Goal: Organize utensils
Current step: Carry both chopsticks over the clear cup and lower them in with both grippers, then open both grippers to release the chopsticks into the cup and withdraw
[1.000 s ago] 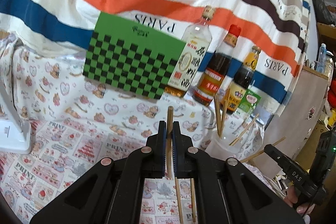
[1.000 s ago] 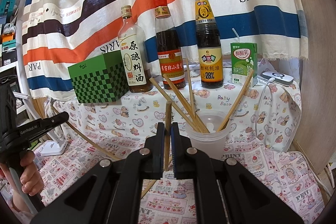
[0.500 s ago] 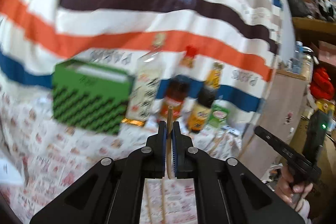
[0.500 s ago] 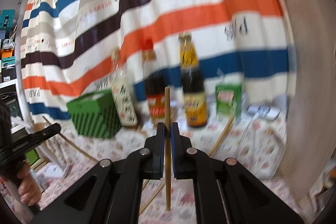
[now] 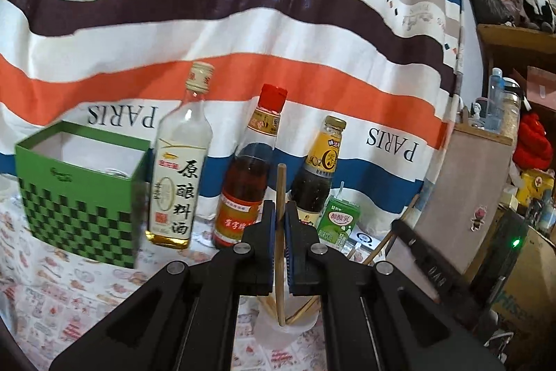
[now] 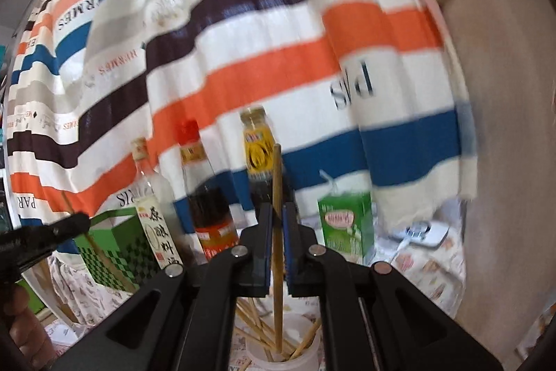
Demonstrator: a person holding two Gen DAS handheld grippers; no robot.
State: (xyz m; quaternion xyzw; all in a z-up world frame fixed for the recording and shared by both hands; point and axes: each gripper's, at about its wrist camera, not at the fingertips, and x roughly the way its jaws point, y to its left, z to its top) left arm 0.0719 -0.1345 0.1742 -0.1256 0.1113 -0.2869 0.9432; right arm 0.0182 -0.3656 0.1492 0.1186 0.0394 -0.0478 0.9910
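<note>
In the left wrist view my left gripper (image 5: 280, 214) is shut on an upright wooden chopstick (image 5: 281, 183), whose lower tip hangs over a translucent white cup (image 5: 274, 341) holding several chopsticks. My right gripper (image 6: 276, 218) is likewise shut on an upright chopstick (image 6: 277, 169), its lower end down among the sticks in the cup (image 6: 301, 325). Each gripper shows in the other's view: the right gripper (image 5: 399, 226) at the right, the left gripper (image 6: 81, 219) at the left with its slanted chopstick (image 6: 100, 252).
Behind the cup stand three sauce bottles (image 5: 180, 162), a green drink carton (image 5: 338, 221) and an open green checkered box (image 5: 80, 200), all before a striped cloth (image 5: 243, 23). A wooden panel (image 6: 504, 127) rises at the right. A person's hand (image 6: 24, 329) holds the left gripper.
Both grippers rose and moved in over the cup, each still clamped on its chopstick. The bottles and box slid lower in both views.
</note>
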